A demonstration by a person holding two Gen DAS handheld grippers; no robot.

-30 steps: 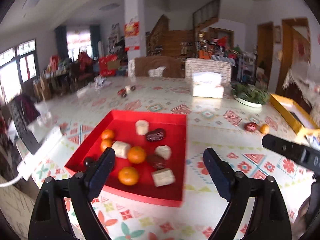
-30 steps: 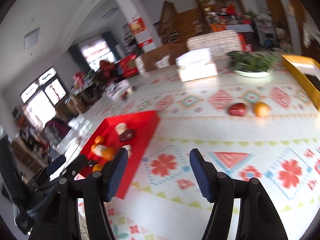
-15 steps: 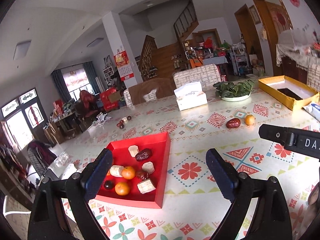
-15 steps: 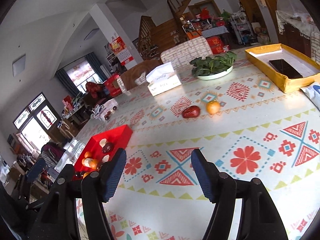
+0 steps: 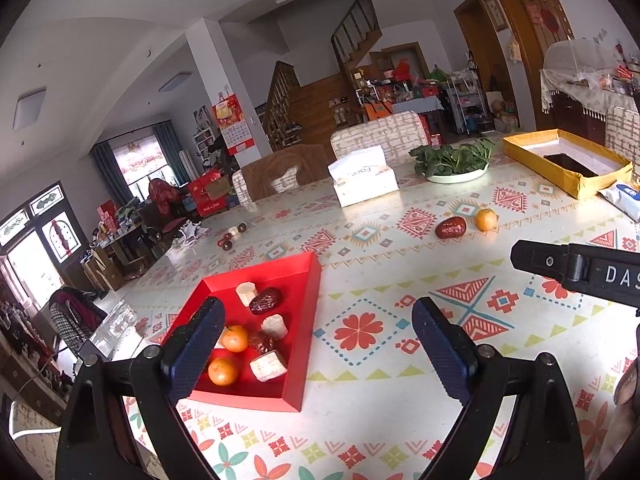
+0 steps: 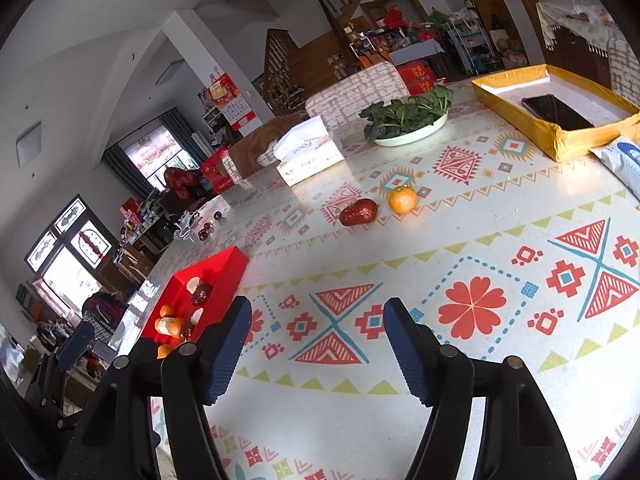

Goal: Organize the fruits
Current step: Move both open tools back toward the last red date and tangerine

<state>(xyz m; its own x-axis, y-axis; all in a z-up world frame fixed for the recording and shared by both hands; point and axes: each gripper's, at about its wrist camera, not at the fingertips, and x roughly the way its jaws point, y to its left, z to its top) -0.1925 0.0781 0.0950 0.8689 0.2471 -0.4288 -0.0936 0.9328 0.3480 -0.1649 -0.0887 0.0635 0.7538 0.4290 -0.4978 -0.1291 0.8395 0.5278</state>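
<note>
Left wrist view: the left gripper (image 5: 318, 340) gapes empty over a glossy patterned tabletop (image 5: 400, 392). A red square tray (image 5: 308, 300) holds round oranges (image 5: 235, 338), wrinkled dates (image 5: 265, 301) and pale chunks (image 5: 274, 326), perhaps cane.

Right wrist view: the right gripper (image 6: 316, 344), spread and empty, faces a loose date (image 6: 359, 212) just beside an orange (image 6: 402, 199).

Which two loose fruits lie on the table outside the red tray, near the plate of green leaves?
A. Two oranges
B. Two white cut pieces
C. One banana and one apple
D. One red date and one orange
D: a red date and an orange lie side by side on the table, apart from the red tray.
</note>
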